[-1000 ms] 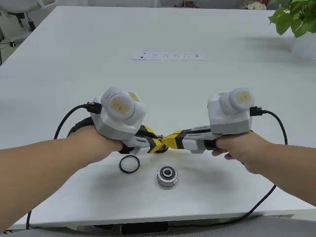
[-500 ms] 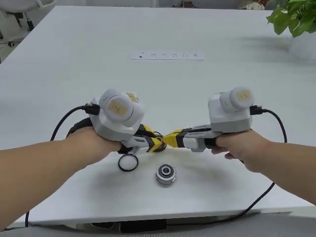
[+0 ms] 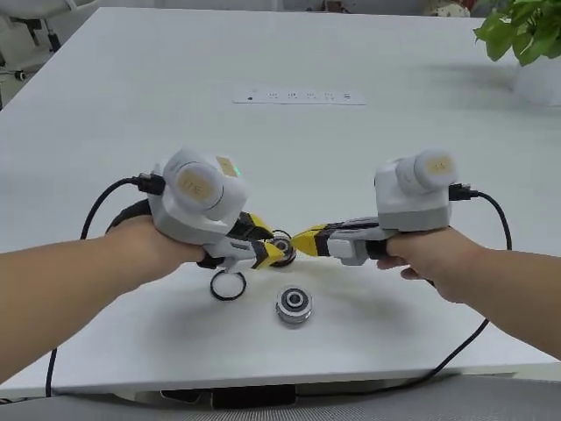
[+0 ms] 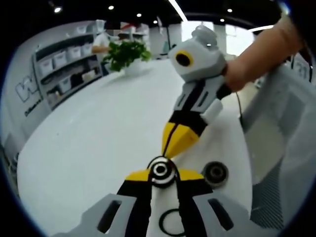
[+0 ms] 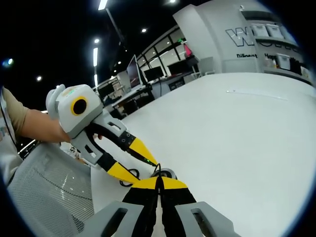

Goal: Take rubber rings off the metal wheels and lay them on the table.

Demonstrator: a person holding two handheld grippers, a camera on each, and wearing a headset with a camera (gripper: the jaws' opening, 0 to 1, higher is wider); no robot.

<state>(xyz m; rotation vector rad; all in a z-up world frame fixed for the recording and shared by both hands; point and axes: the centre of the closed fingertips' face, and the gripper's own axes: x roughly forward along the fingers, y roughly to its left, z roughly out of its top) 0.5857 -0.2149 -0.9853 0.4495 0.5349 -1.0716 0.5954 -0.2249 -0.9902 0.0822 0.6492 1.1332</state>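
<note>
Head view first: the left tool (image 3: pixel 270 252) has swung up and rolled a touch in the last half second. The metal wheel (image 3: pixel 281 243) in its yellow tips now shows between the two tools, lifted off the tabletop (image 3: pixel 368 149). The right tool (image 3: pixel 302 240) has come up with it, nose against the wheel's rim.

Left gripper view confirms it: the left tool is clamped on the metal wheel (image 4: pixel 161 170), with the right tool's point touching the wheel's upper edge. In the right gripper view, the right tool (image 5: pixel 159 183) has its jaws pressed together. Whether any rubber is nipped between them, I can't tell.

Below, nothing has moved. The loose rubber ring (image 3: pixel 228 285) lies flat, and the bare wheel (image 3: pixel 294 303) sits just beside it. So one ring looks done, and I'd say the peel on the second wheel is just being set up.

Writing: big wall lettering starts with "W" (image 5: pixel 236 34), the rest too blurred to read. The socket strip (image 3: pixel 298 97) carries marks too small to make out.
</note>
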